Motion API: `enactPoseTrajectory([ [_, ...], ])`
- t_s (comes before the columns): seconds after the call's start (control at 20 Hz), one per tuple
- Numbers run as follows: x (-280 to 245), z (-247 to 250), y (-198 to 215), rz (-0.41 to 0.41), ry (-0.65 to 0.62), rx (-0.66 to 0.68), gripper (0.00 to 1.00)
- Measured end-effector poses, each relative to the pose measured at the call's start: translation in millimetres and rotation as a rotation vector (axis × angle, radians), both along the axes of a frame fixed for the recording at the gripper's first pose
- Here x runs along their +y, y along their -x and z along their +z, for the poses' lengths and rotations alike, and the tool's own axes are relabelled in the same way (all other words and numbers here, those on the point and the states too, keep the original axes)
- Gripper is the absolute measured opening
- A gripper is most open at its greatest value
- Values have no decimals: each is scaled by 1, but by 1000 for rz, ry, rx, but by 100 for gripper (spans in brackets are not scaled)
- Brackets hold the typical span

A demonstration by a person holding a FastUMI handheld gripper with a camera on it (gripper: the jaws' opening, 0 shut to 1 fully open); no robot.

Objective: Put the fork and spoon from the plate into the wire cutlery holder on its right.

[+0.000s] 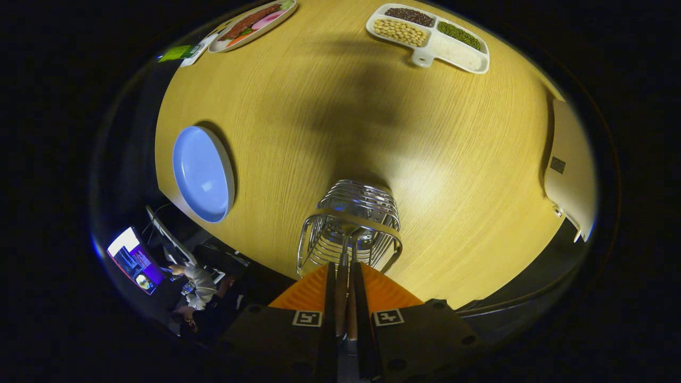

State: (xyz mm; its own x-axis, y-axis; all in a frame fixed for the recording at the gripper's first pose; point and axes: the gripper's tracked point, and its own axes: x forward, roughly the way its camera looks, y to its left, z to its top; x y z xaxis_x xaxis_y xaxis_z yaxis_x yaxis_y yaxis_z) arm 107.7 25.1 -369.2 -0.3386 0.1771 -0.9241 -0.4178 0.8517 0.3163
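Note:
The wire cutlery holder [349,221] stands on the round wooden table [452,159], directly ahead of and below my fingers. My gripper [344,267] is shut on a brown-handled piece of cutlery [344,300]. Its metal stem runs down into the holder's open top. The head is hidden among the wires, so I cannot tell whether it is the fork or the spoon. The orange fingers [310,291] sit close together on either side of the handle. To the holder's left lies the blue plate [202,173], with nothing on it.
A white divided tray [429,55] of beans and grains sits at the table's far side, beside an oval dish of food [252,24]. A pale chair back [569,170] stands at the table's right rim. Past the near-left edge, a person [199,290] sits by a lit screen [133,260].

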Motion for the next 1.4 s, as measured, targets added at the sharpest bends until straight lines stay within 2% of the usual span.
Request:
enactPoseTrajectory([
  [0.1,2,6,-2,-29,-32,-43,29],
  [0.2,4,15,-5,-64,-71,-99,31],
  [0.35,7,32,-8,-123,-135,-198,52],
  [0.4,9,37,-9,-147,-157,-230,56],
  [0.5,9,48,-9,-195,-196,-296,79],
  [0.55,9,53,-10,-218,-214,-333,97],
  [0.6,6,61,-9,-237,-229,-371,99],
  [1.1,-17,154,-4,-403,-337,-818,99],
  [1.4,-22,205,19,-431,-393,-987,99],
])
